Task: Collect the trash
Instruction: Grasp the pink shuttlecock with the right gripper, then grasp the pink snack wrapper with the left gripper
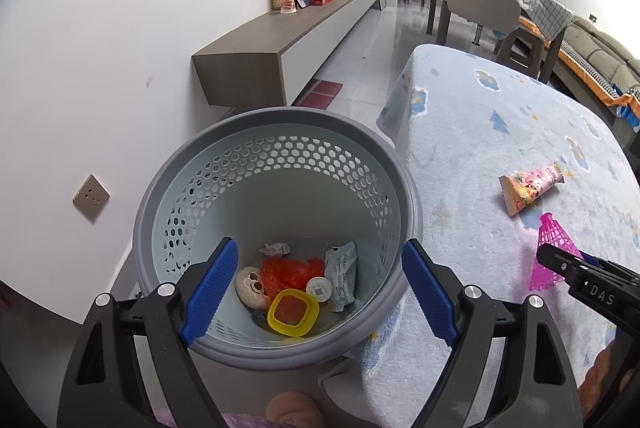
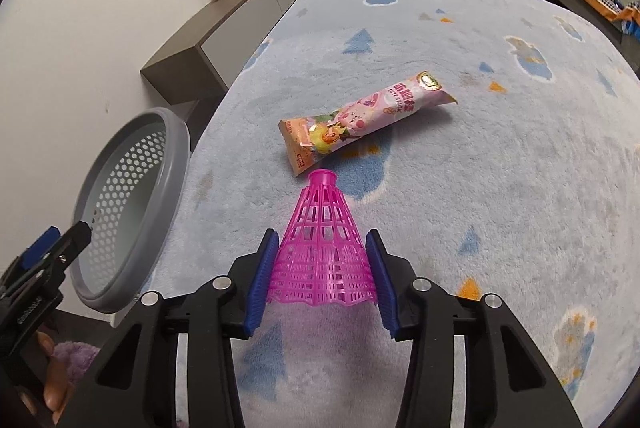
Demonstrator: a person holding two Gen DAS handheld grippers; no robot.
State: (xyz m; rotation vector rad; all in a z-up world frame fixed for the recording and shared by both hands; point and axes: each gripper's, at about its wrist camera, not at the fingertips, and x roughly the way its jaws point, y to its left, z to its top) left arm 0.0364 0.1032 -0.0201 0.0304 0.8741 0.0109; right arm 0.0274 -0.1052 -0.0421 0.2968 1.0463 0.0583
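The right claw (image 2: pixel 322 268) grips the pink latticed plastic shuttlecock skirt (image 2: pixel 322 248) at its wide flared end, with both blue ribbed pads against its sides. The skirt's long axis runs straight away from the claw, and its narrow open collar points toward the pink printed snack wrapper (image 2: pixel 360 120), which lies flat just beyond it on the pale blue fleece cloth covering the counter (image 2: pixel 500 188). The wrapper's long axis runs diagonally, with its crimped orange end nearer the claw. In the left wrist view only part of the skirt shows behind the black body of the right claw.

The left claw (image 1: pixel 316 288) hangs wide open over the mouth of the grey-rimmed, pale blue perforated plastic bin (image 1: pixel 280 116), gripping nothing. The bin stands beside the counter's edge. At its bottom lie a yellow square-holed lid (image 1: pixel 292 312), crumpled orange film (image 1: pixel 292 270), a white packet (image 1: pixel 342 276) and a small round white cap (image 1: pixel 319 288); print on these is too small to read. The bin's base and the counter's legs are hidden.
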